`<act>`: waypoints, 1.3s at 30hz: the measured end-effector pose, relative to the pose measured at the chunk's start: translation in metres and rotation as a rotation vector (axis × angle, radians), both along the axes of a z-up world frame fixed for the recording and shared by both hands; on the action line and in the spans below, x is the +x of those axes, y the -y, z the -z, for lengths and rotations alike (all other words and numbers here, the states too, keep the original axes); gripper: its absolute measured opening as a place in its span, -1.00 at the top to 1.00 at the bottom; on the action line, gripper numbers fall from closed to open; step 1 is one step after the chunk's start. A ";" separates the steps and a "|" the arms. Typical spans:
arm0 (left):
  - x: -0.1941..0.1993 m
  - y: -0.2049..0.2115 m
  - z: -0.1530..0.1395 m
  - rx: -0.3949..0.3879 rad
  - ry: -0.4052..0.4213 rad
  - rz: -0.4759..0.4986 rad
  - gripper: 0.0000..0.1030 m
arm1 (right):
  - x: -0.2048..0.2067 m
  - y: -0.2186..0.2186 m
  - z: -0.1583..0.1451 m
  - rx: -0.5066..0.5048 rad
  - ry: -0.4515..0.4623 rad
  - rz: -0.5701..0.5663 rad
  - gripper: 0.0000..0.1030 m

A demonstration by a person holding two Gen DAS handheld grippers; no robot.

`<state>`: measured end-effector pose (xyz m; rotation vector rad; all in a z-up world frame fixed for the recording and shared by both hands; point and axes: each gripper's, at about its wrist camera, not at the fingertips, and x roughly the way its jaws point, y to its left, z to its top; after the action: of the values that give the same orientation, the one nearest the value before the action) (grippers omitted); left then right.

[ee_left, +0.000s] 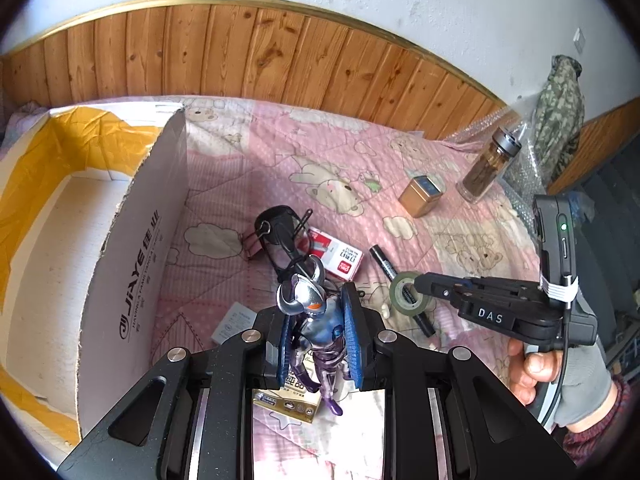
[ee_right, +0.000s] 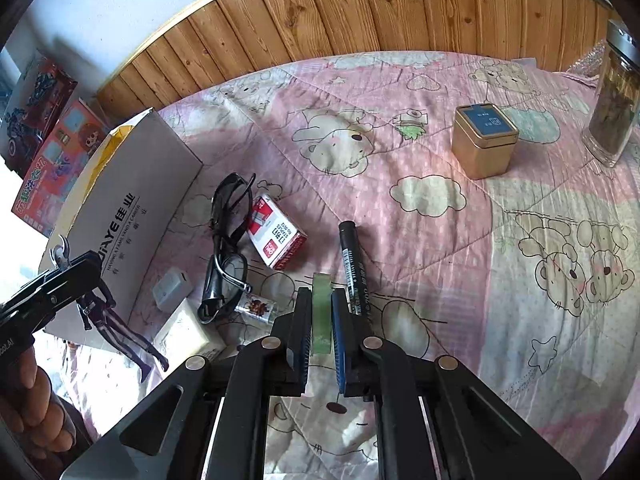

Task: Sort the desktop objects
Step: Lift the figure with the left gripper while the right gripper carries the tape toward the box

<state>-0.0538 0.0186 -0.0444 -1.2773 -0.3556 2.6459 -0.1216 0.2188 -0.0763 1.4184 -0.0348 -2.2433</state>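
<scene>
Cardboard box open; glass jar holds brown contents

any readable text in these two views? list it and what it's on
"JiAYE", with Chinese characters beside it: side of the white cardboard box.
"DAS": the right gripper, seen from the left wrist view.
Red-and-white staple box: printed label, too small to read.
Black marker: barrel print, too blurred.
Gold tin: blue lid label, unreadable.
Colourful boxes at the left edge: Chinese title, not legible.

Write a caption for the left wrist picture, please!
Left gripper holds a toy figure beside the cardboard box; right gripper pinches a tape roll.
</scene>
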 end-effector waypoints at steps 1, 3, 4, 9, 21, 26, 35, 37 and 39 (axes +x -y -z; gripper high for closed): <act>0.001 0.001 -0.002 0.001 -0.004 -0.001 0.55 | 0.004 0.001 -0.002 0.005 -0.002 -0.005 0.79; 0.003 0.002 -0.005 0.002 -0.011 -0.002 0.55 | 0.008 0.003 -0.001 0.018 -0.006 -0.010 0.79; 0.004 0.003 -0.008 0.005 -0.016 -0.004 0.55 | 0.008 0.003 0.000 0.020 -0.004 -0.011 0.79; 0.009 0.009 -0.019 0.014 -0.037 -0.011 0.55 | 0.014 0.012 -0.011 0.027 -0.042 -0.033 0.79; 0.021 0.035 -0.032 -0.022 -0.020 -0.088 0.55 | 0.047 0.039 -0.043 0.025 -0.126 -0.082 0.80; 0.028 0.047 -0.042 -0.070 -0.033 -0.139 0.55 | 0.059 0.049 -0.054 0.015 -0.152 -0.087 0.80; 0.042 0.075 -0.064 -0.094 -0.079 -0.212 0.55 | 0.076 0.068 -0.072 0.002 -0.195 -0.107 0.80; 0.045 0.081 -0.066 -0.097 -0.085 -0.226 0.55 | 0.080 0.073 -0.076 0.001 -0.205 -0.112 0.80; 0.048 0.086 -0.067 -0.098 -0.085 -0.239 0.55 | 0.083 0.077 -0.079 0.001 -0.214 -0.118 0.80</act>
<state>-0.0056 -0.0678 0.0227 -1.2127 -0.3920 2.9410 -0.0383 0.1417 0.0030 1.1423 0.1181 -2.2832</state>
